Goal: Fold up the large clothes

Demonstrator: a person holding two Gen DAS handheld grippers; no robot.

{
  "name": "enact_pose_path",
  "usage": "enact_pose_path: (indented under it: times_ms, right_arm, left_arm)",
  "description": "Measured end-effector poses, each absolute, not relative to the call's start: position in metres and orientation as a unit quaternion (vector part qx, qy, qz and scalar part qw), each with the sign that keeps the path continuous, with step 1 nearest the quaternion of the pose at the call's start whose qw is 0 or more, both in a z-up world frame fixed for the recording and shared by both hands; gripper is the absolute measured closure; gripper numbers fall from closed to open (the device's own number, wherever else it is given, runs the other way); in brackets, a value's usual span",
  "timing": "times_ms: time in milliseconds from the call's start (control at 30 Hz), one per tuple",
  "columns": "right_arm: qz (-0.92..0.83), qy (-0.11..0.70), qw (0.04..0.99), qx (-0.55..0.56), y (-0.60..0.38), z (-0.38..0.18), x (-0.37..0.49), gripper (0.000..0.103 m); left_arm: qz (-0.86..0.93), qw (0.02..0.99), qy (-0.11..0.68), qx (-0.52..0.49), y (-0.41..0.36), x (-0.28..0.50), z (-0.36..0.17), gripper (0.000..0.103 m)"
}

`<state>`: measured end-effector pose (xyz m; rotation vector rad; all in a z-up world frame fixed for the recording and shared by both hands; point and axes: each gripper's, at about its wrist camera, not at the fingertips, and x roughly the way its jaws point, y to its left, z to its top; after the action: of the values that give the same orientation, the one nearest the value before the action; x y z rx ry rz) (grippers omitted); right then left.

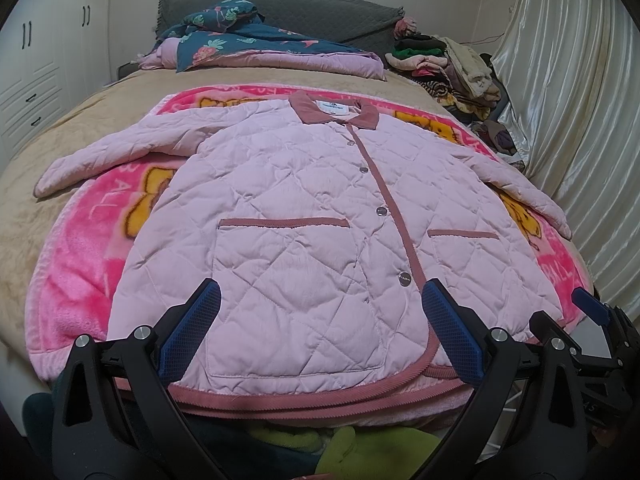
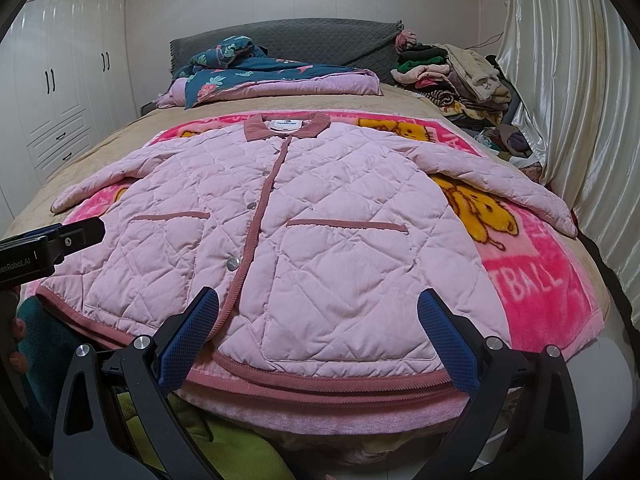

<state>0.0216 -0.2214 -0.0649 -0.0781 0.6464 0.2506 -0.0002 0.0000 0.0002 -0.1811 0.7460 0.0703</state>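
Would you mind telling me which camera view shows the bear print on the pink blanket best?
The right wrist view: the yellow bear lies almost whole on the pink blanket, between the jacket body and its sleeve. The left wrist view shows only slivers of that bear past the sleeve, plus other yellow patches.

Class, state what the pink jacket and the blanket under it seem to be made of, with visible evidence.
Jacket: likely padded woven fabric with a matte finish; diamond quilting puffs between stitch lines, and the trim looks ribbed like corduroy.
Blanket: probably plush fleece; fuzzy pile softens its printed picture.
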Motion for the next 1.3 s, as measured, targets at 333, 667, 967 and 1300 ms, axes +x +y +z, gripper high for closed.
enact_pose_path:
  times_ms: [333, 667, 967, 1300]
  right_arm:
    - [0.123, 0.317, 0.94, -0.038, -0.2214, -0.0649, 0.0224, 0.004]
    - [0.124, 0.318, 0.939, -0.038, -0.2204, -0.065, 0.0235, 0.004]
    - [0.124, 0.317, 0.939, -0.038, -0.2189, -0.0654, 0.025, 0.004]
    - [0.124, 0.319, 0.939, -0.038, -0.2204, -0.0636, 0.0275, 0.004]
  left_arm:
    - [0.034, 0.927, 0.364, -0.088, 0.0, -0.0002, 0.0002, 0.009]
    - [0.035, 0.927, 0.363, -0.088, 0.0, -0.0003, 0.0002, 0.009]
    - [0.035, 0.927, 0.363, -0.088, 0.0001, -0.0003, 0.0002, 0.009]
    - [0.034, 0.927, 0.364, -0.088, -0.0005, -0.0005, 0.0004, 0.009]
